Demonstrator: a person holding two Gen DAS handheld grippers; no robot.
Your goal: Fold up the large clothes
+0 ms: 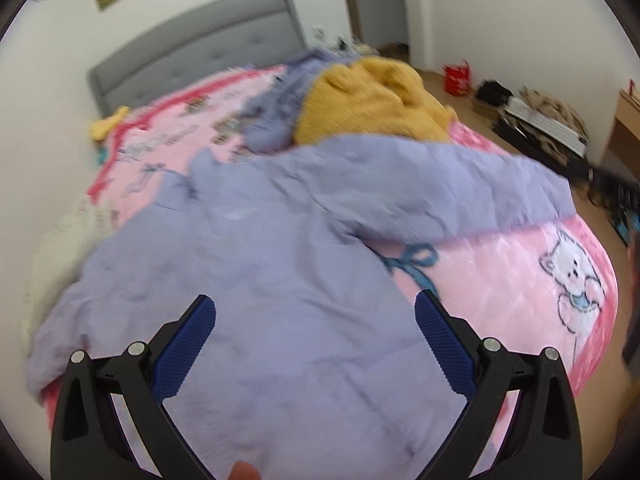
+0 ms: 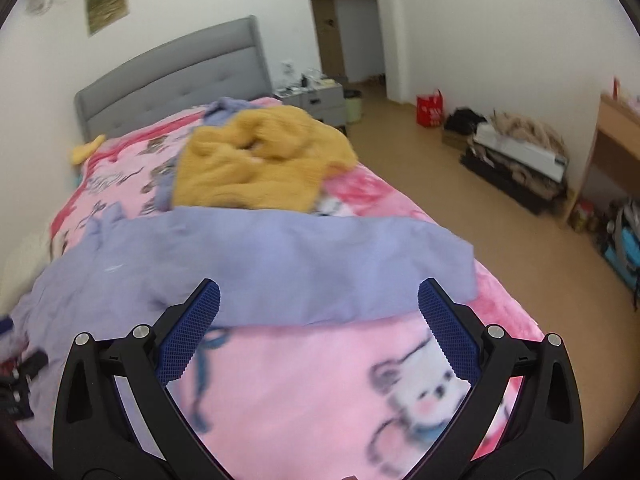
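Observation:
A large lavender shirt [image 1: 248, 264] lies spread on the pink blanket [image 1: 512, 280], one sleeve [image 1: 460, 188] stretched out to the right. My left gripper [image 1: 316, 308] hovers open over the shirt's body, nothing between its blue pads. In the right wrist view the same lavender shirt [image 2: 248, 268] shows its sleeve [image 2: 392, 264] lying across the pink blanket [image 2: 320, 380]. There my right gripper [image 2: 318, 294] stands open just above the sleeve's lower edge, holding nothing. Both views are blurred.
A mustard knit garment [image 1: 372, 100] and another lavender piece [image 1: 276, 112] are piled farther up the bed, before the grey headboard [image 1: 192, 64]. Bags and boxes [image 2: 516, 156] line the right wall on the wooden floor. A nightstand [image 2: 320, 100] stands by the bed.

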